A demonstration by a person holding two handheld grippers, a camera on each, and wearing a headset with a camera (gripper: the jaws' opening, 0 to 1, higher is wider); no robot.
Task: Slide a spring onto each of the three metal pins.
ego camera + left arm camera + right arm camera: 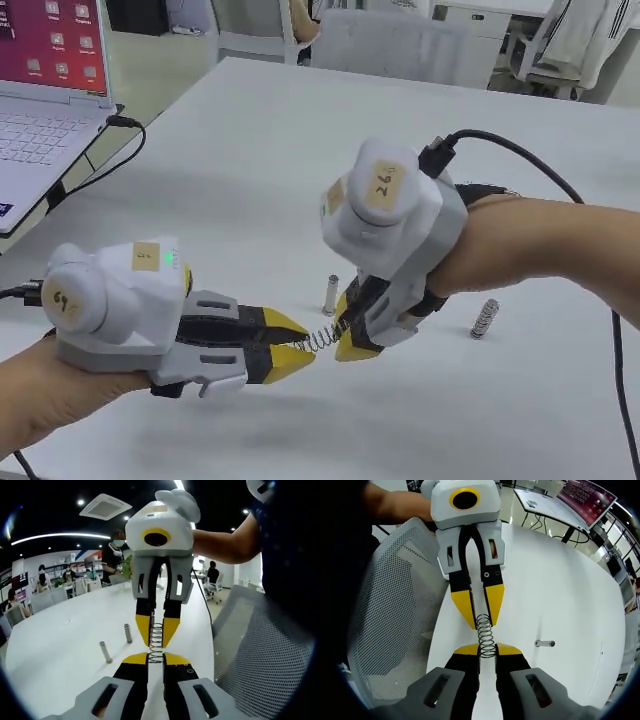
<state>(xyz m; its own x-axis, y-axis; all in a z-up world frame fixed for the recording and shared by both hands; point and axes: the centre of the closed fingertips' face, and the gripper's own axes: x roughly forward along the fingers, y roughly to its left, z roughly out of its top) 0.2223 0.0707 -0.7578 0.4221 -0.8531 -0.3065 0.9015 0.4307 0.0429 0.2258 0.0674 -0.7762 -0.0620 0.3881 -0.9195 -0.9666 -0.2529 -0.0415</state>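
A thin dark spring point(322, 339) hangs in the air between the two grippers, just above the white table point(260, 150). My left gripper point(300, 346) comes in from the left and is shut on one end of the spring point(156, 641). My right gripper point(346, 334) reaches down from the right and is shut on the other end of the spring point(485, 636). A bare metal pin point(331, 294) stands upright just behind them; it is also in the left gripper view point(105, 651). A second spring point(484, 318) stands to the right; I cannot tell whether a pin is inside it.
An open laptop point(40, 90) sits at the table's far left with a black cable point(110, 160) trailing from it. Another black cable point(560, 185) runs over the right arm. A mesh chair point(395, 615) stands by the table's near edge. People sit at desks in the background.
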